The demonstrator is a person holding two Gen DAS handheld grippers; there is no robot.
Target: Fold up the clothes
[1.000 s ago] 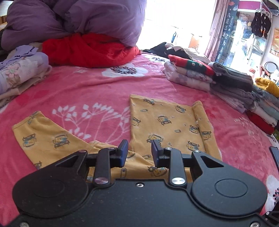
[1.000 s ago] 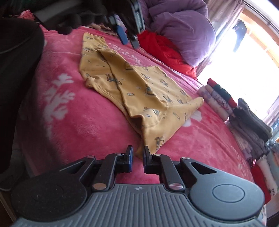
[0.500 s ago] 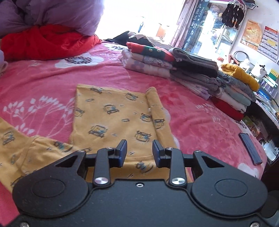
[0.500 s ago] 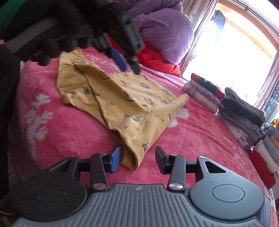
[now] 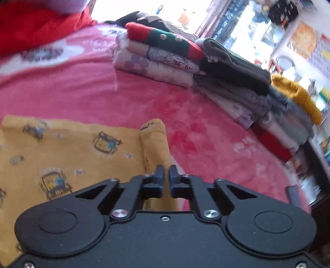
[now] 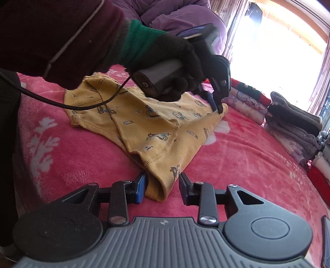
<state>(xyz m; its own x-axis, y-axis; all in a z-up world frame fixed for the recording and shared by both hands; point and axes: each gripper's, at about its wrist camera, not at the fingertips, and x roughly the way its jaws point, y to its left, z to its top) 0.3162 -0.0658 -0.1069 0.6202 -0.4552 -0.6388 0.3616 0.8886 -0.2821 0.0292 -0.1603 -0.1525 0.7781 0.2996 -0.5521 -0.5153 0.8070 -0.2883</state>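
Note:
A yellow garment (image 5: 82,148) printed with small cars lies partly folded on the pink blanket (image 5: 206,123). My left gripper (image 5: 164,175) is shut on the garment's rolled right edge. In the right wrist view a black-gloved hand (image 6: 175,61) holds that left gripper (image 6: 216,103), which pinches the far corner of the garment (image 6: 156,132). My right gripper (image 6: 163,179) is open low over the blanket. The garment's near corner lies between its fingers, touching the left pad (image 6: 141,185) and apart from the right one.
Stacks of folded clothes (image 5: 165,57) line the bed's far and right side (image 6: 288,115). A purple duvet (image 6: 175,16) and red cloth (image 5: 31,26) are piled at the back. A dark flat object (image 5: 292,195) lies at the bed's right edge. A black cable (image 6: 61,103) trails over the garment.
The left gripper swung right to the garment's rolled edge and shut on it. The right gripper opened wide and moved in around the near corner.

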